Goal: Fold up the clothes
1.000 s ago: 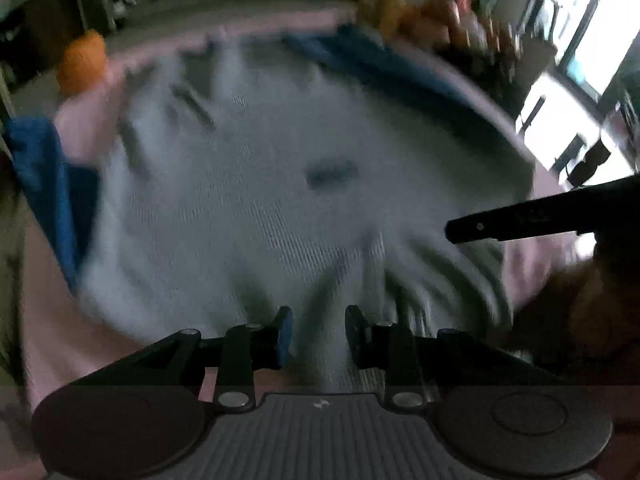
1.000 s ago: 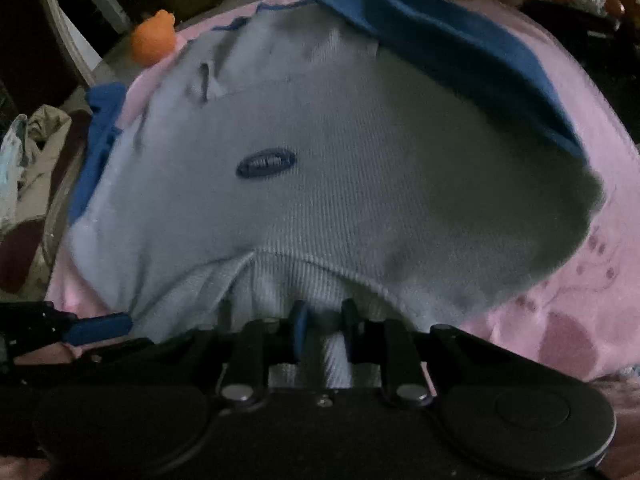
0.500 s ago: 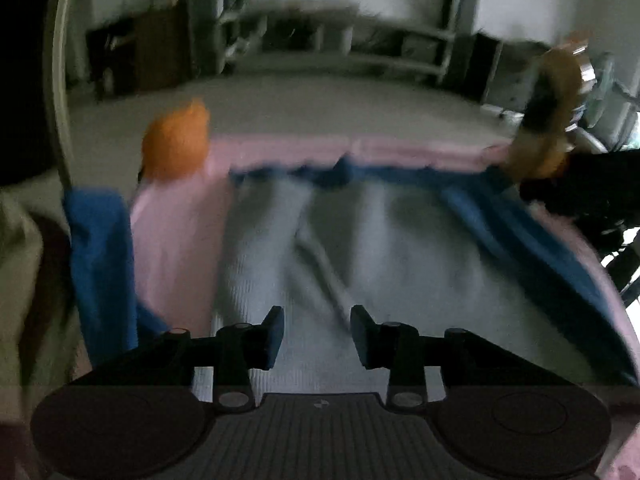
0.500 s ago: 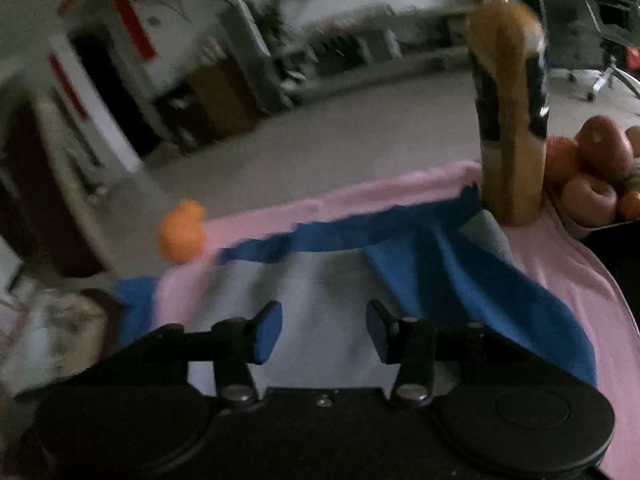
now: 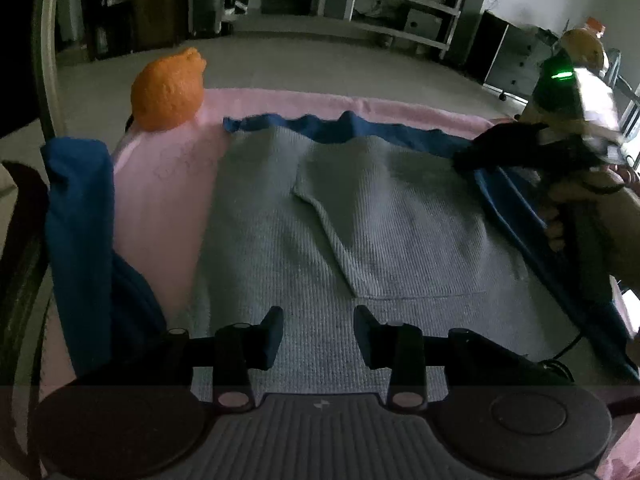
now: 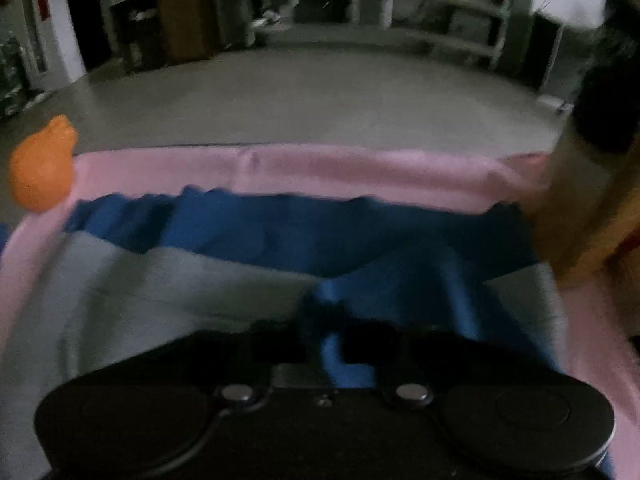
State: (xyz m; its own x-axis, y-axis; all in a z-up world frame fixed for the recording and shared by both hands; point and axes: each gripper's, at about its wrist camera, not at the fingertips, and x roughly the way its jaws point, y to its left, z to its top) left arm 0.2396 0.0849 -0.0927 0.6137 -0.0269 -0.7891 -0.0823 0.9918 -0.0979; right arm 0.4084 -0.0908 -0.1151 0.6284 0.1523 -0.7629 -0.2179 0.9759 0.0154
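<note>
- Left wrist view: the left gripper (image 5: 318,334) hovers low over the near part of a grey ribbed-knit sweater (image 5: 360,240), its two blue-padded fingers (image 5: 272,336) spread apart with nothing between them.
- The sweater lies flat on a pink cloth (image 5: 168,184) that covers the table, reaching from the near edge almost to the far edge; a folded flap of the same grey knit crosses its middle on a slant.
- Blue fabric shows along the sweater's far edge (image 5: 360,130) and down its right side, and one blue sleeve (image 5: 80,240) hangs over the table's left edge.
- An orange knobbly fruit-like object (image 5: 168,90) sits at the far left corner of the pink cloth, apart from the sweater.
- At the right edge, a person's hand (image 5: 576,208) grips the handle of the right gripper (image 5: 472,152), whose dark tip rests at the blue fabric near the far right corner.
- Right wrist view: this picture is blurred, yet a strip of blue fabric (image 6: 344,356) runs up between the right gripper's (image 6: 336,344) dark fingers, which are pressed together on it.
- Beyond it, the blue band (image 6: 300,232) lies across the far side of the grey knit (image 6: 140,292), with the pink cloth (image 6: 320,168) behind.
- A tall tan bottle-like object (image 6: 580,216) stands at the far right corner, too blurred to name more exactly; the orange object (image 6: 42,168) is at the far left.
</note>
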